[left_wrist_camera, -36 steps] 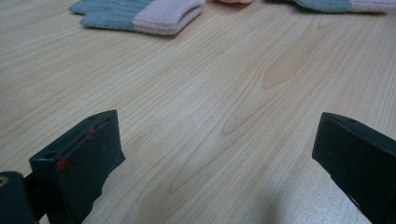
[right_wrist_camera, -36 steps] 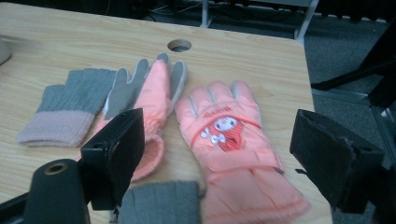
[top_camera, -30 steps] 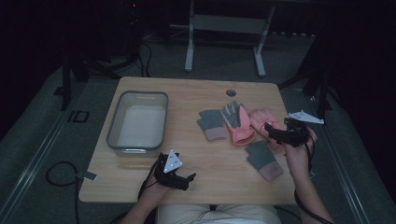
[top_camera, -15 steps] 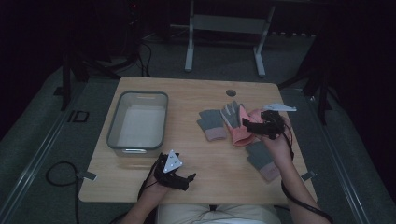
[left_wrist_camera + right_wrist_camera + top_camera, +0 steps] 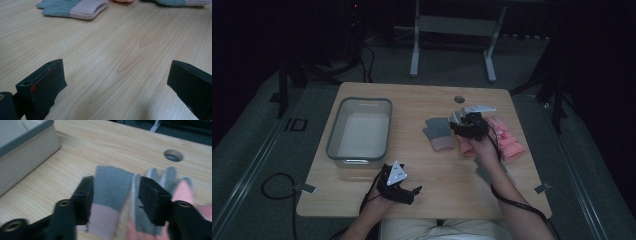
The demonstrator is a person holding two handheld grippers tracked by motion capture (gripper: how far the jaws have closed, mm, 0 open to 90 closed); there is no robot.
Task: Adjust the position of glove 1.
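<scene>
Wooden table [image 5: 422,107], grey bin [image 5: 359,132], grey glove [image 5: 439,132], pink gloves [image 5: 507,140]

The high view looks forward and down from above my side of the table [image 5: 422,100], far enough to take in all of it. My left gripper's camera skims low across bare wood. My right gripper's camera sits close above the gloves [image 5: 111,185]. All three views share those gloves.
</scene>
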